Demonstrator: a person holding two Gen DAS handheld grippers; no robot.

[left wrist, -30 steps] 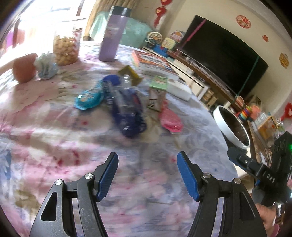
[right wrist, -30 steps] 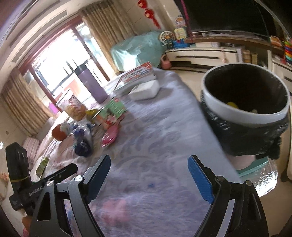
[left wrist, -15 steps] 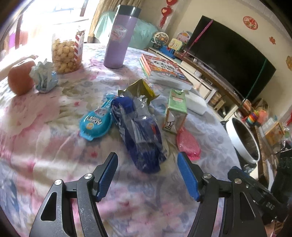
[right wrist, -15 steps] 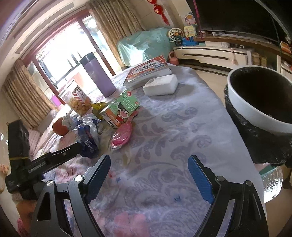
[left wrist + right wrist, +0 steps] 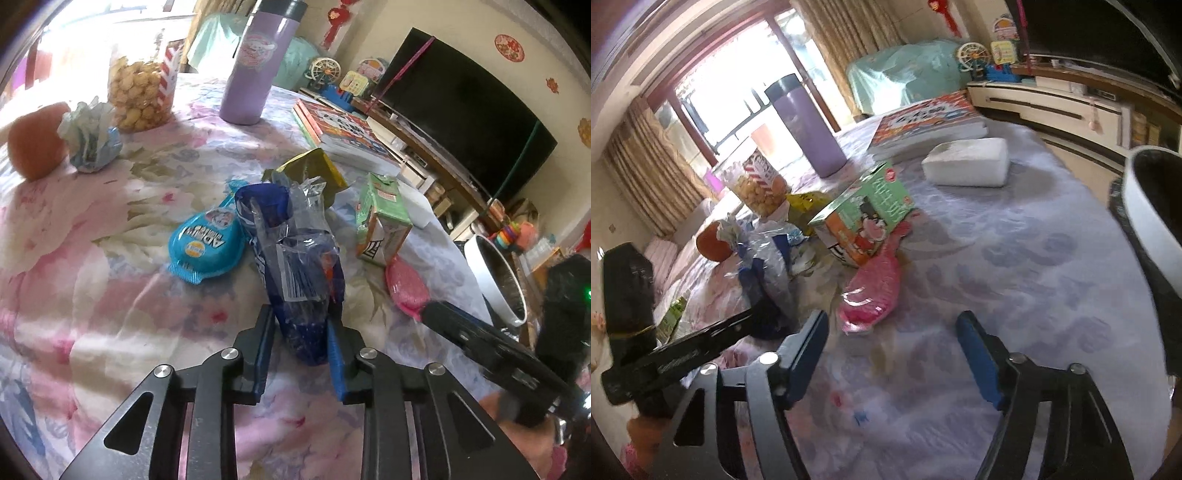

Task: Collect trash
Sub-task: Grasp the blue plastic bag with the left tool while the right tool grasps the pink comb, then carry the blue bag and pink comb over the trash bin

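At bottom centre our left gripper [image 5: 300, 334] tilts downward, its fingers [image 5: 263, 347] closing on a blue wrapper [image 5: 301, 280]. Our right gripper [image 5: 892, 354] tilts likewise, fingers closing on nothing.

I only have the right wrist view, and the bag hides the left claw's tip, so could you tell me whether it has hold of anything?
Observer: Yes. The left claw is closing on the near end of the blue bag, with a pad pressed against each side.
Operator: Thank you. Is there any trash behind that bag that I might be missing?
Observer: A light blue packet lies flat on the cloth, right against the bag on its left in the left wrist view.
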